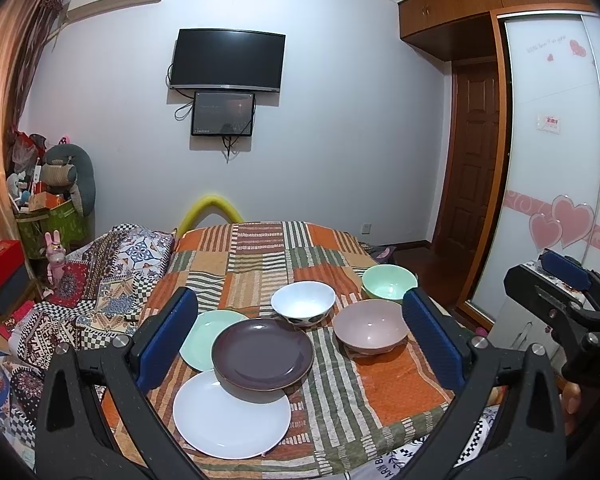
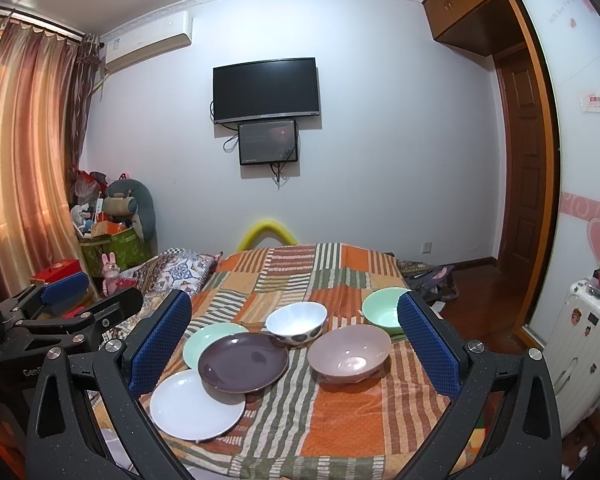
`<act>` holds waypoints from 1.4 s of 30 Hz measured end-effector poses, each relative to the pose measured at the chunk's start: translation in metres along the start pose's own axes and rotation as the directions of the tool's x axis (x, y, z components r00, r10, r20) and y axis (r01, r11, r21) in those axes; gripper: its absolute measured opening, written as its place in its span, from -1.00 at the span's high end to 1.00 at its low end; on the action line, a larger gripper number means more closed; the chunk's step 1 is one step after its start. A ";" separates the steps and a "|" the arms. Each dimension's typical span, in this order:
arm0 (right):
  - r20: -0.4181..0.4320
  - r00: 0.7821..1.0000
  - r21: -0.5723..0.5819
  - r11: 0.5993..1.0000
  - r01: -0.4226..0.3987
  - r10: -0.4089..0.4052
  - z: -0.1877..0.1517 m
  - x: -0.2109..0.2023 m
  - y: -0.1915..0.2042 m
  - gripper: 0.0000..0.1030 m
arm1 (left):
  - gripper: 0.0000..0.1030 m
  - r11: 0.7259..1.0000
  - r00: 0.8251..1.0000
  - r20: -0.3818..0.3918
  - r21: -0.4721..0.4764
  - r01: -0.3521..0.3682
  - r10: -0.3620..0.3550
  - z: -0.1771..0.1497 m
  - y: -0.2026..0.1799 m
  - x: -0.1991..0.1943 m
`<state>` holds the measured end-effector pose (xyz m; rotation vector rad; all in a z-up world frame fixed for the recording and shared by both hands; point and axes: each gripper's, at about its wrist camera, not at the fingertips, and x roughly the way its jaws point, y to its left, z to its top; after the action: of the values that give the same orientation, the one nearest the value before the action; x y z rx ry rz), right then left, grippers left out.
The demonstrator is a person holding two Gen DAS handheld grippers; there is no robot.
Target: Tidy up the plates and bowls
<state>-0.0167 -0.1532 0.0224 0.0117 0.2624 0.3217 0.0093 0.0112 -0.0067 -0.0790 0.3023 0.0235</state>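
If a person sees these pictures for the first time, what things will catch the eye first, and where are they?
The eye goes first to the dishes on the striped patchwork cloth: a dark purple plate overlapping a white plate and a green plate, with three bowls to the right of the plates. Next come the blue pads of the open left claw framing them, and the black TV on the far wall.

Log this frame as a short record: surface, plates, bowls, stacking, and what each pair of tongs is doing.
surface: patchwork cloth
plates: mint plate, purple plate, white plate
bowls: white bowl, pink bowl, mint bowl
stacking: purple plate overlaps the mint and white plates; bowls stand separate
left tongs: open, empty
right tongs: open, empty
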 end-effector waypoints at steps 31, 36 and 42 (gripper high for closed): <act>-0.274 0.956 -0.028 0.993 -0.118 0.106 -0.029 0.151 0.023 -0.43 | -0.45 0.979 0.941 -0.333 -0.158 -0.126 0.067 -0.044 0.128 0.166; -0.330 0.934 -0.017 0.988 -0.154 0.140 -0.037 0.184 0.028 -0.29 | -0.35 0.979 0.926 -0.361 -0.125 -0.163 0.109 -0.045 0.146 0.200; -0.436 0.889 0.011 0.988 -0.152 0.142 -0.063 0.220 0.025 -0.03 | -0.27 0.982 0.897 -0.429 -0.104 -0.160 0.101 -0.061 0.157 0.246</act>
<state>0.1608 -0.0619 -0.0926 -0.0652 0.7075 0.4787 0.2209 0.1653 -0.1497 -0.2015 0.7423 0.1630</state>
